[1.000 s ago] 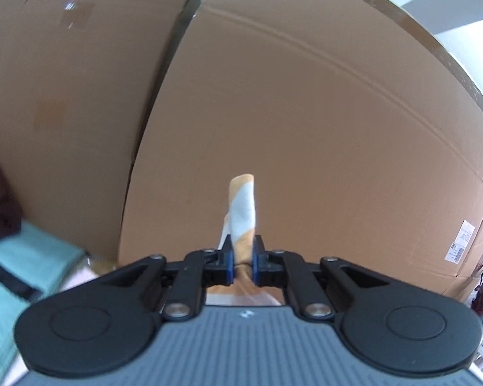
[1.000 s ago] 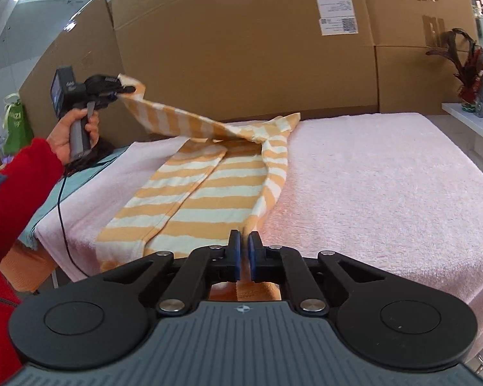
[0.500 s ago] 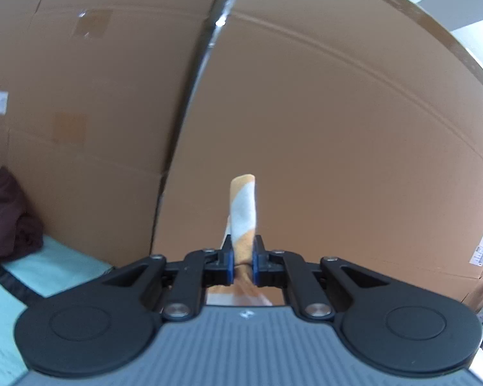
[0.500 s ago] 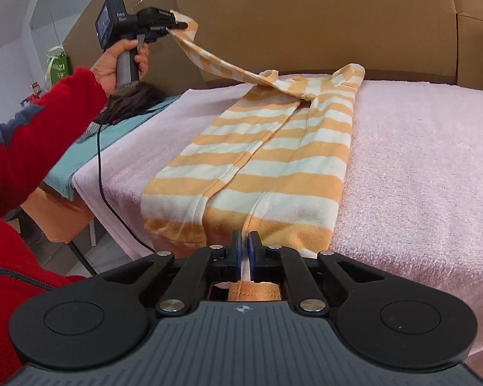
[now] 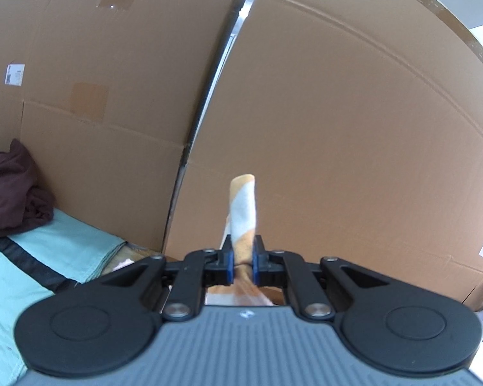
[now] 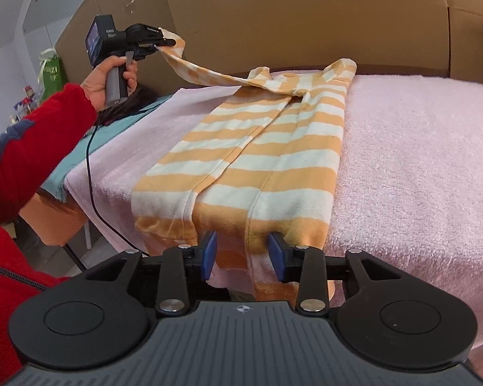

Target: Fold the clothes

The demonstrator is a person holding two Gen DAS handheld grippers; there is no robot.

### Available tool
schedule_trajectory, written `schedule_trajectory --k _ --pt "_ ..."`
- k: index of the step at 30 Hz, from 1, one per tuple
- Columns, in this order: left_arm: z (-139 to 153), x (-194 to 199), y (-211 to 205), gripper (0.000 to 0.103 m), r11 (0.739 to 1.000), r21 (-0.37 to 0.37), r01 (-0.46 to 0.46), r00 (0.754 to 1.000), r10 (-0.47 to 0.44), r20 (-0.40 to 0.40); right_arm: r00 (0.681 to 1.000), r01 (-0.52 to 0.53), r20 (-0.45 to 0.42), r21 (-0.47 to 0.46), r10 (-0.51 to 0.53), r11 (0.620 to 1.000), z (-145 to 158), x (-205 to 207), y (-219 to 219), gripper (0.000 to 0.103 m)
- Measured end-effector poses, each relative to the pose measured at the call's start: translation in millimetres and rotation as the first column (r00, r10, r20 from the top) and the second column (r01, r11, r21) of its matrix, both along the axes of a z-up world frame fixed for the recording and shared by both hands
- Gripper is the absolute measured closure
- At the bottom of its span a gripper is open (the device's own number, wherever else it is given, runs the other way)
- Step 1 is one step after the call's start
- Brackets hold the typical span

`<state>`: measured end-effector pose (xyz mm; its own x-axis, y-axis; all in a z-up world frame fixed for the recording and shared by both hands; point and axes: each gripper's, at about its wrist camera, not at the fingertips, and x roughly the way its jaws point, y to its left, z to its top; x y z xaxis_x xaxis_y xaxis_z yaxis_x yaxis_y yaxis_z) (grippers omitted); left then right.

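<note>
- Orange-and-white striped knit garment (image 6: pixel 257 160) lies lengthwise on the fluffy pink towel-covered worktop (image 6: pixel 418 160), its hem hanging over the worktop's near edge and its collar end toward the worktop's far edge.
- One sleeve of the garment rises off the worktop's far left part, stretched up to the left gripper (image 6: pixel 165 42), which a hand (image 6: pixel 109 80) in a red sleeve (image 6: pixel 32 148) holds above the worktop's left side.
- In the left wrist view the left gripper (image 5: pixel 242 259) has its jaws nearly together, clamped on a narrow fold of the striped cloth that stands up between the blue pads (image 5: pixel 229 262).
- The right gripper (image 6: pixel 243 255) sits at the worktop's near edge; its jaws have just been opening and now stand partly apart.
- The garment's hem lies between the right blue pads (image 6: pixel 210 254), but they do not press on it; I cannot tell whether either one brushes the cloth.
- Brown cardboard boxes (image 6: pixel 306 16) stand behind the worktop's far edge.
- A dark maroon cloth bundle (image 5: pixel 13 193) rests on a pale teal sheet (image 5: pixel 32 273) left of the worktop.
</note>
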<state>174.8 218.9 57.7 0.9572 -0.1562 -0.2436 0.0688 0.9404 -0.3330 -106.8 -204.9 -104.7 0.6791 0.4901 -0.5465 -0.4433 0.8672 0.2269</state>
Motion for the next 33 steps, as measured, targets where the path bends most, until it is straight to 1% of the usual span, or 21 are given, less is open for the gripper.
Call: schedule_trajectory --k 2,3,4,6,8,10,12,13,14,15,16,18,20,22,25,26,28,29,30,32,33 --pt "3 1 0 0.098 1.0 -0.006 0.001 1.0 -0.001 0.001 0.999 0.031 0.033 -0.077 -0.028 0.997 -2 -3 7 0.079" --pt "3 1 0 0.098 1.0 -0.008 0.003 1.0 -0.003 0.002 0.998 0.048 0.047 -0.112 -0.043 0.993 -3 -4 11 0.096" --pt "4 -3 -2 0.098 1.0 -0.009 0.006 1.0 -0.006 0.004 0.997 0.068 0.036 -0.128 -0.064 0.989 -4 -2 10 0.1" --pt "6 -6 -3 0.098 1.0 -0.006 0.01 1.0 -0.01 0.011 0.997 0.078 -0.003 -0.09 -0.079 0.993 -5 2 6 0.099" --pt "9 -9 -3 0.098 1.0 -0.009 0.013 1.0 -0.013 0.019 0.997 0.068 -0.026 -0.042 -0.069 0.997 0 1 4 0.099" --pt "14 -11 0 0.098 1.0 -0.027 0.013 0.999 -0.012 0.032 0.999 0.031 -0.037 0.092 -0.028 0.995 8 1 -3 0.098" --pt "19 -14 2 0.097 0.999 -0.042 0.009 0.999 -0.007 0.049 0.998 0.013 -0.063 0.164 -0.003 0.986 8 6 -5 0.096" --pt "21 -15 3 0.097 0.999 -0.044 0.008 0.998 -0.005 0.056 0.997 0.002 -0.08 0.138 0.009 0.99 5 7 -1 0.096" --pt "20 -16 2 0.097 0.999 -0.037 0.01 0.999 -0.008 0.052 0.995 -0.01 -0.098 0.111 0.021 0.994 2 8 3 0.093" --pt "19 -16 2 0.097 0.999 -0.031 0.012 0.999 -0.011 0.048 0.993 -0.02 -0.112 0.084 0.03 0.996 -1 8 6 0.08" --pt "19 -16 1 0.097 1.0 -0.024 0.015 0.999 -0.013 0.044 0.994 -0.018 -0.106 0.06 0.024 0.998 -2 4 4 0.074" --pt "15 -15 1 0.097 1.0 -0.016 0.015 0.999 -0.015 0.031 0.998 -0.001 -0.063 0.086 0.007 0.996 3 -7 -12 0.075" --pt "10 -13 3 0.097 0.999 -0.032 0.012 1.0 -0.011 0.028 0.998 0.057 -0.042 0.092 -0.054 0.994 8 -13 -29 0.075" --pt "8 -12 6 0.097 0.999 -0.048 0.008 1.0 -0.007 0.027 0.992 0.12 -0.048 0.047 -0.118 0.992 4 -12 -37 0.073" --pt "9 -18 9 0.097 0.998 -0.061 0.006 1.0 -0.004 0.031 0.982 0.172 -0.083 0.056 -0.167 0.983 -14 -1 -39 0.073" --pt "10 -20 9 0.097 0.998 -0.063 0.008 0.999 -0.006 0.033 0.979 0.182 -0.1 0.044 -0.177 0.982 -21 4 -35 0.075" --pt "10 -26 10 0.097 0.998 -0.063 0.01 0.999 -0.008 0.037 0.971 0.18 -0.156 -0.037 -0.183 0.983 -32 13 -29 0.08" --pt "10 -27 11 0.097 0.998 -0.062 0.011 0.999 -0.008 0.039 0.97 0.168 -0.165 -0.081 -0.18 0.982 -33 16 -28 0.08" --pt "10 -29 12 0.097 0.998 -0.062 0.011 0.999 -0.008 0.042 0.975 0.146 -0.154 -0.099 -0.16 0.984 -28 15 -29 0.08" --pt "8 -30 16 0.097 0.997 -0.073 0.008 0.999 -0.005 0.042 0.992 0.096 -0.081 -0.059 -0.101 0.994 -4 9 -37 0.081" --pt "7 -28 18 0.097 0.997 -0.08 0.005 0.999 -0.002 0.039 0.997 0.066 -0.036 -0.004 -0.066 0.998 12 7 -41 0.081"
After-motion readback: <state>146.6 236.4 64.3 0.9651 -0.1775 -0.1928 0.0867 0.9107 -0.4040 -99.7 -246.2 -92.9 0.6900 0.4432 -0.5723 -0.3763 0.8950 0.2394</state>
